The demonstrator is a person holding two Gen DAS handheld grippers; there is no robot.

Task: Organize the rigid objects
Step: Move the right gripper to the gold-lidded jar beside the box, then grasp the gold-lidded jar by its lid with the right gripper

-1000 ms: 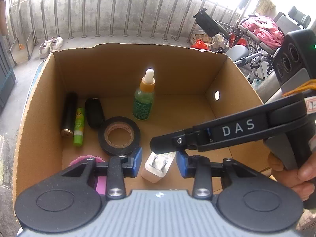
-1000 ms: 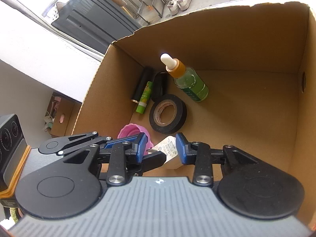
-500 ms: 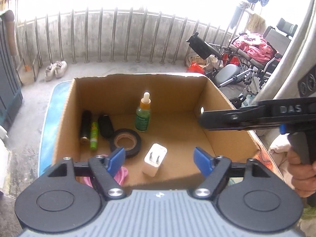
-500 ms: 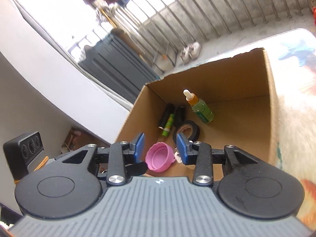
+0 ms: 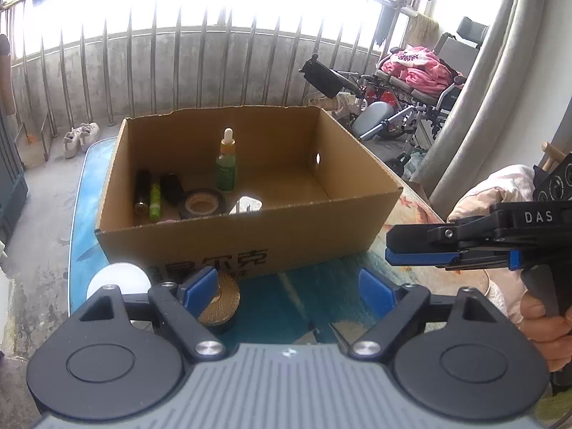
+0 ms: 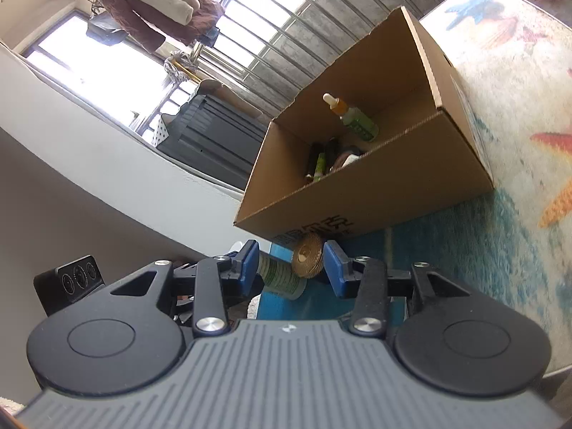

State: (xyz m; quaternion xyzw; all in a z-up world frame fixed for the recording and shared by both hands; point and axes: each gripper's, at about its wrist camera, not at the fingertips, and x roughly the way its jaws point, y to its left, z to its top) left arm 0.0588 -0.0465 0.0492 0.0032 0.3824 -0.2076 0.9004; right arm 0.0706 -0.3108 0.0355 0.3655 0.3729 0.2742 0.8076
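Outside the cardboard box [image 5: 250, 246] now: both your grippers have backed out since a second ago. Left gripper [image 5: 287, 287] jaws wide, empty; right gripper [image 6: 290, 264] jaws parted, empty. White charger [image 5: 246, 205] lies in the box, at 3 o'clock of the tape roll [image 5: 202, 207]. Dropper bottle [image 5: 226, 166] upright at 12. Gold-lidded jar [image 6: 286, 271] lies before the box front.

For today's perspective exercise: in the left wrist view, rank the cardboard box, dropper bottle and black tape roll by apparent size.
1. cardboard box
2. dropper bottle
3. black tape roll, close to the bottle and partly hidden by the box wall, so unsure.
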